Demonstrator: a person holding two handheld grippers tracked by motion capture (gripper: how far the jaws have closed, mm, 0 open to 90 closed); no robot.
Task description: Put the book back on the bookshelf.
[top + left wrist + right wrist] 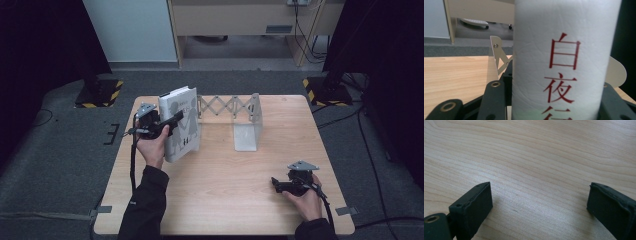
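A thick white book (181, 125) with dark child silhouettes on its cover stands upright at the table's back left. My left gripper (170, 121) is shut on it across the spine. In the left gripper view the white spine (564, 57) with red characters sits between the two black jaws. Just right of the book is a grey metal expanding book rack (235, 112); one rounded end plate (495, 53) shows beside the spine. My right gripper (275, 183) rests low near the table's front right, open, its fingertips (474, 206) wide apart over bare wood.
The wooden table (225, 200) has bare room across its middle and front. The rack's tall right end plate (248, 127) stands at the back centre. Beyond the table lie grey floor, cables and black stand bases with yellow stripes (100, 92).
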